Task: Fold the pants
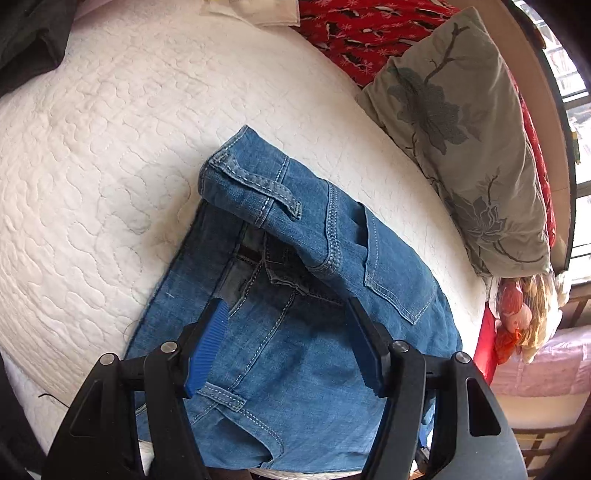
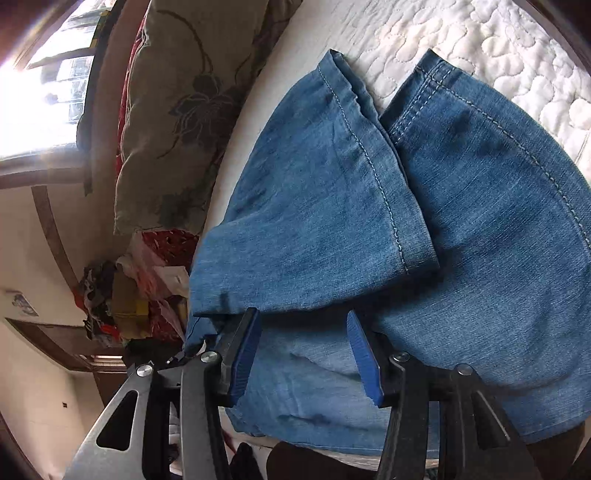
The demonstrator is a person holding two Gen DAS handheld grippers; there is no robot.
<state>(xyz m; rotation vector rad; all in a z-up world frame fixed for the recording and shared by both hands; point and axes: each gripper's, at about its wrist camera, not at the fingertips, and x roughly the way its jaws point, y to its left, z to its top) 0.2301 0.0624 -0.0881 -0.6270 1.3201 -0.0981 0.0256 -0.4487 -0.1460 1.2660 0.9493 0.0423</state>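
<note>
A white quilted mattress [image 1: 110, 147] carries everything; along its far edge a grey floral-print pillow [image 1: 465, 140] is propped, with red patterned cloth [image 1: 354, 33] behind it. The blue denim pants [image 1: 295, 332] are laid at the near edge of the mattress, overhanging it a little — the waistband end is seen in the left wrist view, with a flap doubled back over the open fly, and the two hemmed leg ends [image 2: 369, 155] are seen stacked on the body of the denim in the right wrist view.

The left gripper [image 1: 286, 314] is parted just above the waist denim, nothing pinched between its blue ribbed pads [image 1: 207, 350]. The right gripper [image 2: 303, 328] is likewise spread, released over the folded leg cloth.

A fold appears to have just been set down. To finish it well, the layers are best pressed flat, the doubled-back waistband flap straightened, and the edges squared before any further fold — the overhanging part could otherwise drag the stack toward the near edge.
</note>
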